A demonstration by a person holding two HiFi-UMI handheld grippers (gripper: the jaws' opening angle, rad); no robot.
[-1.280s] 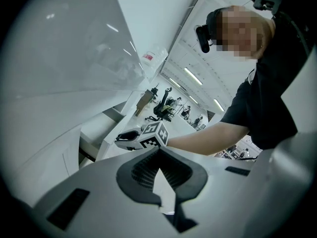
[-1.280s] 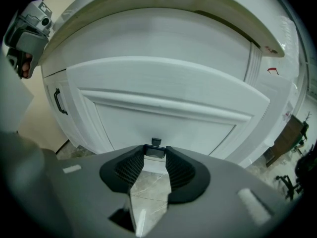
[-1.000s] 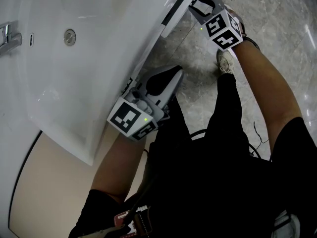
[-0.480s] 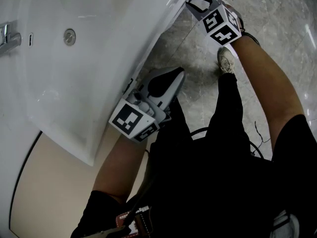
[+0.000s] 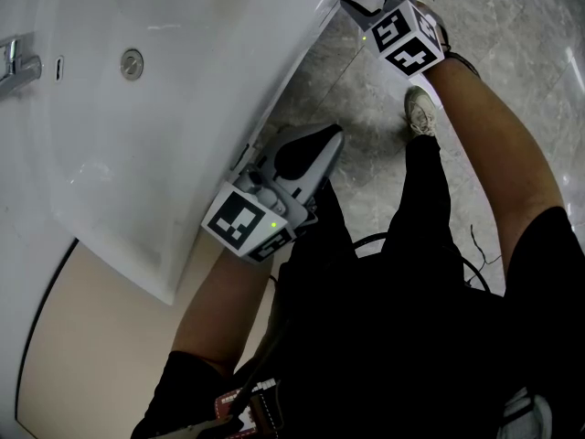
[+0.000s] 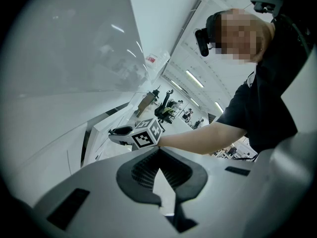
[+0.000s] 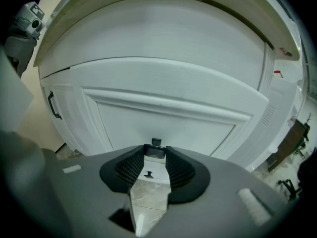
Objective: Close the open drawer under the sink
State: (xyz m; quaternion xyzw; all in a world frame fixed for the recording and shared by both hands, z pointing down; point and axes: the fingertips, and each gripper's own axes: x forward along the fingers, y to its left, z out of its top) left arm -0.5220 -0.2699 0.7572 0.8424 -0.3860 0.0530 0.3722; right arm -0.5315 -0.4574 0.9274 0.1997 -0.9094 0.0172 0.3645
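We clamp our right claw [image 7: 155, 156] on the small dark handle [image 7: 155, 151] of the white drawer [image 7: 163, 118], whose front runs left to right dead ahead under the sink [image 5: 137, 154], while our left claw [image 6: 158, 151], farther off, hangs closed and empty.

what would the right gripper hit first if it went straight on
The right gripper meets the dark handle at its jaw tips, on the white drawer front; maybe touching already.
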